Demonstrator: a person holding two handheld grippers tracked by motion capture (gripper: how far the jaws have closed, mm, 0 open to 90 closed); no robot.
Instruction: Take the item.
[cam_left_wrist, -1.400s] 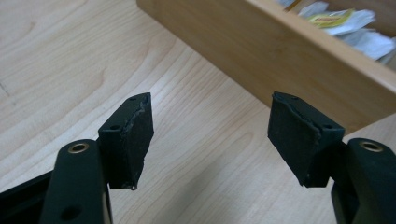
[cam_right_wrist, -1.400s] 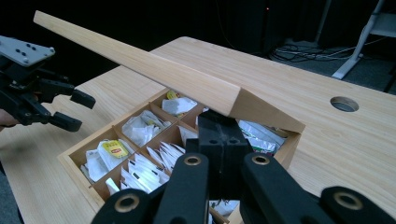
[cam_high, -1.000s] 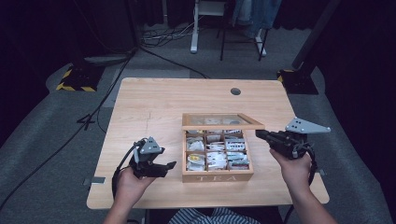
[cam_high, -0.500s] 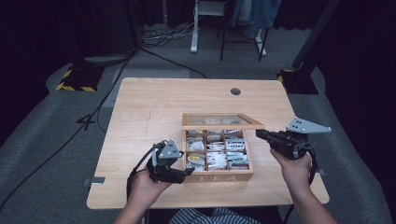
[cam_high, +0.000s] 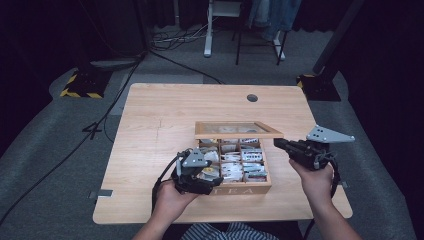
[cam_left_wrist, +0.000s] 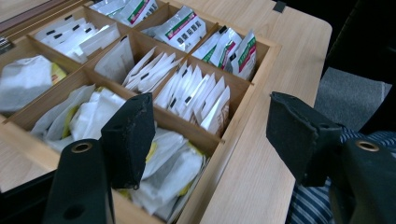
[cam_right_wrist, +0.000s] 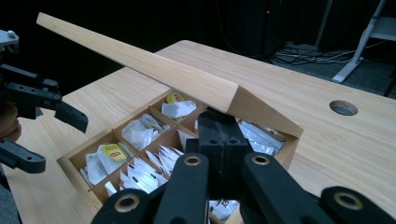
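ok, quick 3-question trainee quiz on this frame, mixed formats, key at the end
1. True or false: the left gripper has its jaws spread above the tea box.
2. The box lid is: A) flat shut, B) raised, C) lying on the table.
3. What fills the compartments?

Key:
1. True. The jaws stand apart over a near corner compartment.
2. B. The right gripper, jaws together, sits at the raised lid's edge.
3. Tea bags, mostly in white packets.

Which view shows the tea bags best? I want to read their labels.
The left gripper view: the tea bags lie close, sorted by compartment in the wooden box. The right gripper view shows them partly under the raised lid; the high view shows them small.
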